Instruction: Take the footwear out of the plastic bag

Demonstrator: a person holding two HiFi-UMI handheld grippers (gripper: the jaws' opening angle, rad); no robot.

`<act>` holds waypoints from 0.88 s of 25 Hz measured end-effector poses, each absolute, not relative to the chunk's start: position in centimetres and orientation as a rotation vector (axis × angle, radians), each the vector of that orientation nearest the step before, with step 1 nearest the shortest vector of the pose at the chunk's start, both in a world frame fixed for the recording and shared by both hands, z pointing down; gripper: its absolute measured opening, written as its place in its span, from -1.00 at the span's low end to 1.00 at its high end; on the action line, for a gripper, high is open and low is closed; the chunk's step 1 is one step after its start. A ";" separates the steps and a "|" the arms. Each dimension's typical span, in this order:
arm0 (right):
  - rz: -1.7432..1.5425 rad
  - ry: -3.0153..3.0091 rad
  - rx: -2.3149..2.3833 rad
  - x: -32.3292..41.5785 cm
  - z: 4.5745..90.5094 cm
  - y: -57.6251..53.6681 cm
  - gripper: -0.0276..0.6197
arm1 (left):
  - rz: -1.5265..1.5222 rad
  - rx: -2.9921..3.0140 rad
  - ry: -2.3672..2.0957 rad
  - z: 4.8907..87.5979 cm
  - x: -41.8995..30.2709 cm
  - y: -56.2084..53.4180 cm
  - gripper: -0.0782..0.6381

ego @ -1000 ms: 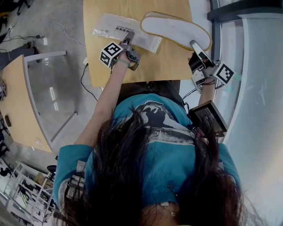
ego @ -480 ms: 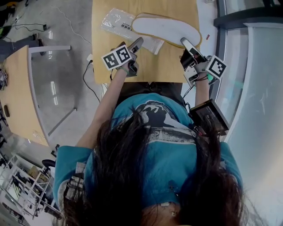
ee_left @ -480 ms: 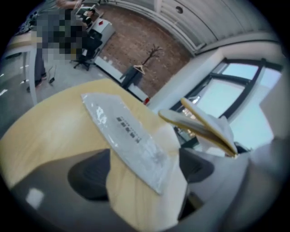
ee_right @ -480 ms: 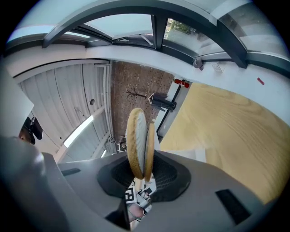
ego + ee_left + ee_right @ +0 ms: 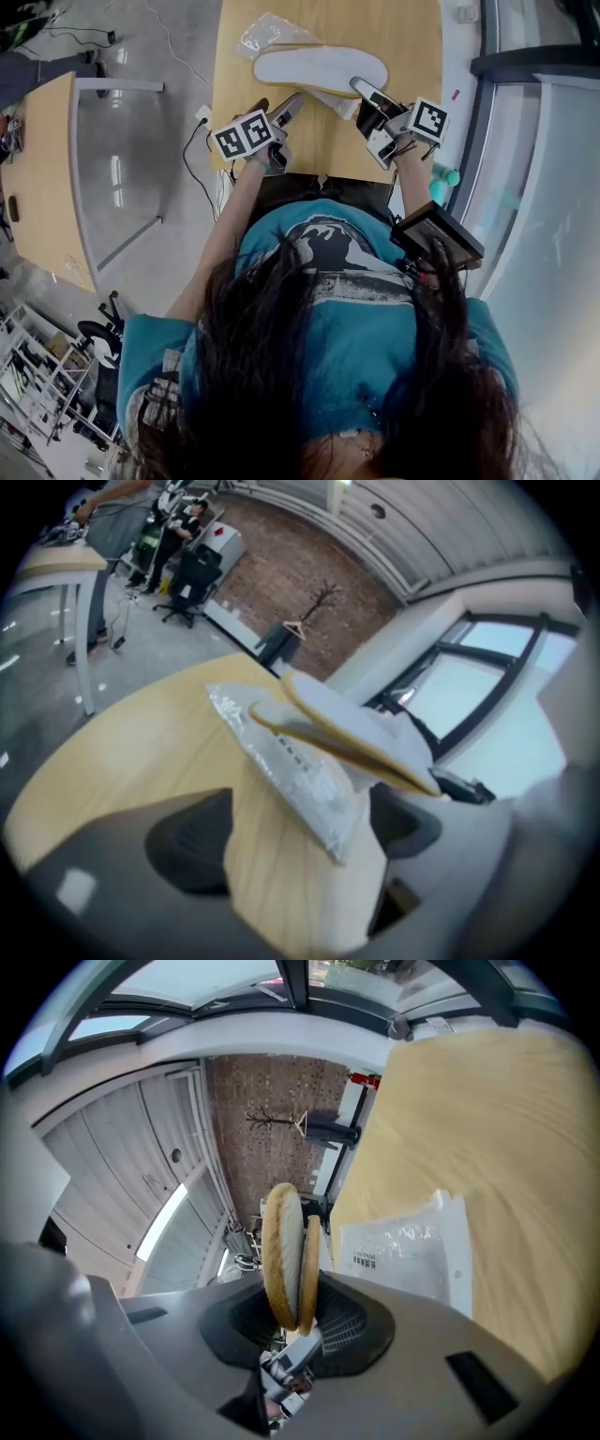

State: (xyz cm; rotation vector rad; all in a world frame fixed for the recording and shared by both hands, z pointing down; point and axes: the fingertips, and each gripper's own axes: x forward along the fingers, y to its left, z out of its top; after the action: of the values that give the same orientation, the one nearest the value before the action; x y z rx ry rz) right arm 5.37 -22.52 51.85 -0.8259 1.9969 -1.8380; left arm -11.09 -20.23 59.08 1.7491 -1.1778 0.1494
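A pair of flat white slippers with tan edges [image 5: 319, 67] hangs over the wooden table [image 5: 412, 37], clamped at one end by my right gripper [image 5: 367, 94], which is shut on them. In the right gripper view the two soles [image 5: 286, 1241] stand edge-on between the pads. The clear plastic bag [image 5: 272, 33] lies flat on the table behind the slippers. My left gripper [image 5: 287, 107] is open near the front edge; its jaws have just been opening. In the left gripper view the bag's near corner [image 5: 328, 808] lies between the pads, untouched, with the slippers [image 5: 356, 733] above it.
A second wooden table [image 5: 37, 169] stands to the left across grey floor, where cables [image 5: 202, 159] trail. A window frame and glass wall [image 5: 525, 141] run along the right. A teal object [image 5: 441, 178] sits below the table's right edge. A small white item [image 5: 462, 13] lies far right.
The left gripper has opened, let go of the bag and drawn back toward the table's front edge. The right gripper has carried the slippers leftward, away from the bag.
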 end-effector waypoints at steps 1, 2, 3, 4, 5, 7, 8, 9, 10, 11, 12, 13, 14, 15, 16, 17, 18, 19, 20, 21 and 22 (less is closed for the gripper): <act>-1.872 1.997 -0.823 4.8 52.7 -22.7 -0.64 | 0.145 1.752 -1.190 58.8 -11.3 -20.3 0.49; -1.907 1.998 -0.822 4.2 53.5 -22.8 -0.64 | 0.139 1.755 -1.200 58.6 -11.6 -20.4 0.49; -1.942 1.998 -0.824 3.4 54.3 -22.9 -0.64 | 0.131 1.755 -1.207 58.3 -12.0 -20.4 0.49; -1.973 1.996 -0.829 2.7 55.1 -22.9 -0.64 | 0.120 1.753 -1.211 58.0 -12.3 -20.5 0.49; -2.000 1.993 -0.838 2.1 56.1 -23.0 -0.64 | 0.107 1.750 -1.212 57.9 -12.7 -20.5 0.49; -2.043 1.986 -0.884 1.6 58.0 -23.0 -0.64 | 0.080 1.747 -1.213 57.5 -13.2 -20.6 0.48; -2.060 1.978 -0.916 1.6 58.9 -23.0 -0.64 | 0.069 1.749 -1.214 57.3 -13.4 -20.6 0.47; -2.073 1.970 -0.950 1.7 59.7 -23.0 -0.64 | 0.060 1.752 -1.216 57.1 -13.6 -20.6 0.45; -2.083 1.965 -0.986 1.9 60.4 -23.1 -0.64 | 0.053 1.755 -1.218 57.0 -13.8 -20.7 0.45; -2.091 1.963 -1.022 2.0 60.9 -23.2 -0.64 | 0.048 1.756 -1.222 56.8 -14.0 -20.6 0.45; -2.099 1.961 -1.057 2.2 61.4 -23.2 -0.64 | 0.045 1.757 -1.227 56.7 -14.2 -20.6 0.45; -2.109 1.957 -1.089 2.2 61.9 -23.2 -0.64 | 0.043 1.757 -1.233 56.6 -14.5 -20.5 0.45; -2.117 1.954 -1.117 2.3 62.3 -23.2 -0.64 | 0.038 1.756 -1.237 56.6 -14.7 -20.5 0.45; -2.124 1.954 -1.142 2.2 62.6 -23.2 -0.64 | 0.033 1.755 -1.239 56.5 -14.9 -20.4 0.45; -2.132 1.956 -1.164 2.2 62.9 -23.2 -0.62 | 0.028 1.751 -1.240 56.4 -15.1 -20.3 0.45; -2.143 1.958 -1.184 2.1 63.1 -23.2 -0.57 | 0.020 1.747 -1.237 56.4 -15.3 -20.3 0.45; -2.155 1.962 -1.205 2.1 63.2 -23.2 -0.51 | 0.012 1.743 -1.235 56.3 -15.5 -20.3 0.45; -2.168 1.969 -1.227 2.1 63.3 -23.1 -0.46 | 0.007 1.740 -1.234 56.3 -15.7 -20.3 0.45; -2.181 1.981 -1.252 2.1 63.3 -22.9 -0.39 | 0.006 1.738 -1.235 56.2 -15.8 -20.3 0.45; -2.194 1.996 -1.283 2.2 63.4 -22.8 -0.32 | 0.008 1.735 -1.236 56.3 -16.0 -20.2 0.45; -2.207 2.013 -1.318 2.4 63.5 -22.7 -0.26 | 0.012 1.734 -1.238 56.3 -16.1 -20.2 0.45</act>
State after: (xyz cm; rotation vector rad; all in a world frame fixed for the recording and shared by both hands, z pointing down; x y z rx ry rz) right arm 2.35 -22.69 63.54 -1.3185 2.0125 -2.2068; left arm -16.08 -20.23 56.30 1.7340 -1.2376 0.0120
